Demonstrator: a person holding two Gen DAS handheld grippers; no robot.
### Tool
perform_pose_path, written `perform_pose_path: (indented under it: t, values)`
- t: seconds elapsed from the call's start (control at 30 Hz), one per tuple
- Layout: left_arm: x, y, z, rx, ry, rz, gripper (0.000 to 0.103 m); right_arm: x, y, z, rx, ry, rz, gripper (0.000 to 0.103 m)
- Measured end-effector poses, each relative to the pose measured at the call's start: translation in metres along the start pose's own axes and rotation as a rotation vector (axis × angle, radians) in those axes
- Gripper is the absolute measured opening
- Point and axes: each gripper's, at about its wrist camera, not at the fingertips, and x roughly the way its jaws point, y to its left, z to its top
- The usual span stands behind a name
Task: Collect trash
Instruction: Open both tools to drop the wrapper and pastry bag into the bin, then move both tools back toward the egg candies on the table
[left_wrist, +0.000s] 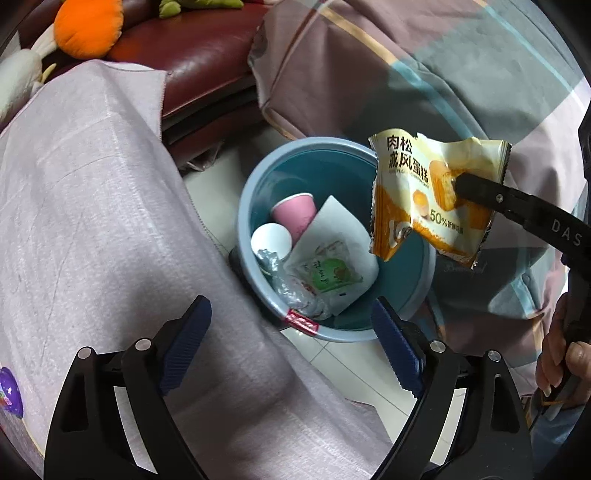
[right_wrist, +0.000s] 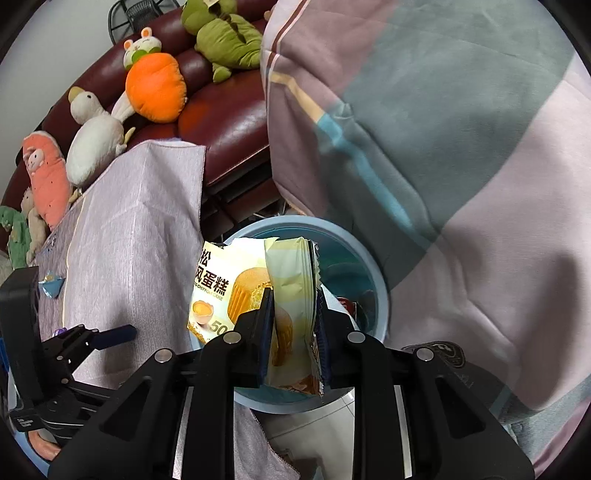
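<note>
A home living room is shown: soft toys (right_wrist: 155, 92) are lined up on a red sofa (right_wrist: 221, 114), far beyond the fingers.

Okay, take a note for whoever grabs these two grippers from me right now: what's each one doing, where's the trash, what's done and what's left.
Left hand-held gripper: open, nothing between its fingers, hanging above the blue bin.
Right hand-held gripper: shut on the yellow cake wrapper, held over the bin's rim.
In the bin already: a pink paper cup, a white cup, a white sheet with a green sachet, crumpled clear plastic.
Left: open the right gripper so the wrapper drops in. A small blue wrapper lies on the lilac cloth; probably next to collect.
</note>
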Motion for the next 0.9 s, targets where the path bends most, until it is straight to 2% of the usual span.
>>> perform_pose_path:
  t: [0.07,0.1,0.13,0.2,0.33,0.63,0.9]
  values:
    - [-0.003,0.004,-0.001,-0.008,-0.002,-0.002,0.089,0.002,0.003,0.001,-0.006,0.006,-0.001,0.024]
    - [-0.004,0.005,-0.002,-0.011,-0.002,-0.002,0.089,0.003,0.005,0.001,-0.01,0.011,-0.003,0.03]
    - [-0.005,0.007,-0.003,-0.014,-0.002,-0.004,0.089,0.004,0.007,0.001,-0.011,0.017,-0.004,0.043]
    - [-0.007,0.01,-0.004,-0.017,-0.004,-0.003,0.089,0.005,0.009,0.001,-0.009,0.016,-0.009,0.062]
    - [-0.014,0.018,-0.008,-0.023,-0.01,-0.007,0.089,0.005,0.013,0.002,0.002,0.019,-0.009,0.073]
    - [-0.032,0.035,-0.018,-0.056,-0.037,-0.013,0.09,0.004,0.031,-0.001,-0.009,0.061,-0.026,0.079]
    - [-0.056,0.054,-0.032,-0.092,-0.082,-0.01,0.092,-0.009,0.06,-0.006,-0.047,0.065,-0.029,0.082]
